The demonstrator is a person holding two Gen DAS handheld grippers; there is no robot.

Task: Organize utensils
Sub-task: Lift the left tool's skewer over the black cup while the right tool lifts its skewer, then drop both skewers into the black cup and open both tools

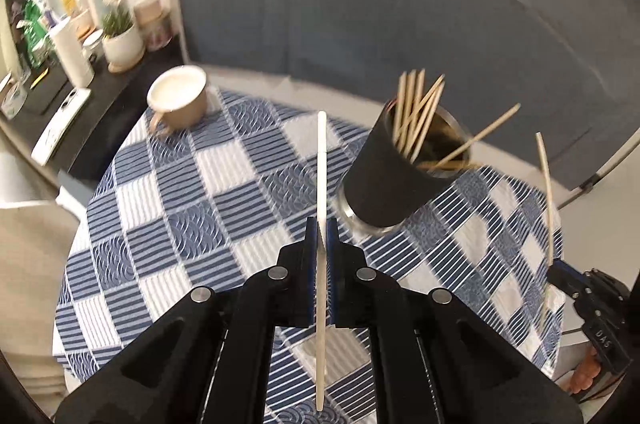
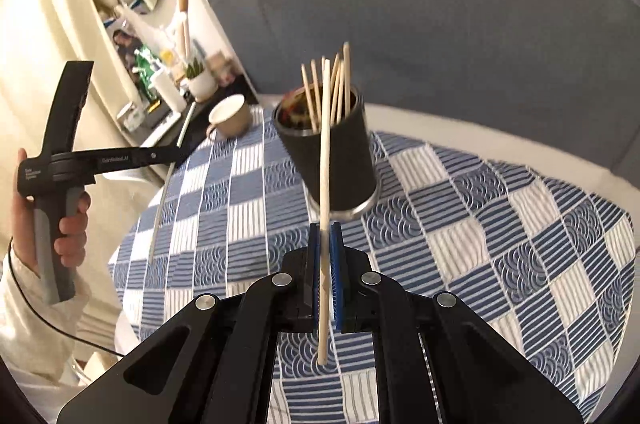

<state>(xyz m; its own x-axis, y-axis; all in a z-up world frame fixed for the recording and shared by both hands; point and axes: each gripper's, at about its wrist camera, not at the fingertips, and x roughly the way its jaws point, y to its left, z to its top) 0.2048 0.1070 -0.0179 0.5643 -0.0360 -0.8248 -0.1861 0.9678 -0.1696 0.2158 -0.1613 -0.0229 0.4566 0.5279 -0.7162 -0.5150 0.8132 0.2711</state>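
A black cylindrical holder (image 1: pixel 384 180) (image 2: pixel 340 160) with a steel base stands on the table, holding several wooden chopsticks (image 1: pixel 416 112) (image 2: pixel 332 88). My left gripper (image 1: pixel 321 224) is shut on a pale chopstick (image 1: pixel 321 160), held above the cloth to the left of the holder. My right gripper (image 2: pixel 326 230) is shut on another pale chopstick (image 2: pixel 326 144), whose upper end crosses in front of the holder. In the left wrist view the right gripper (image 1: pixel 560 270) with its chopstick (image 1: pixel 546 184) shows at the right edge. The right wrist view shows the left gripper (image 2: pixel 178 154) and its chopstick (image 2: pixel 164 192) at left.
The round table wears a blue and white checked cloth (image 1: pixel 192 216) (image 2: pixel 500 236). A beige mug (image 1: pixel 180 100) (image 2: pixel 230 116) stands at its far left edge. Behind runs a blue sofa (image 1: pixel 400 4). A dark shelf (image 1: pixel 52 96) at left carries a potted plant (image 1: pixel 122 38) and bottles.
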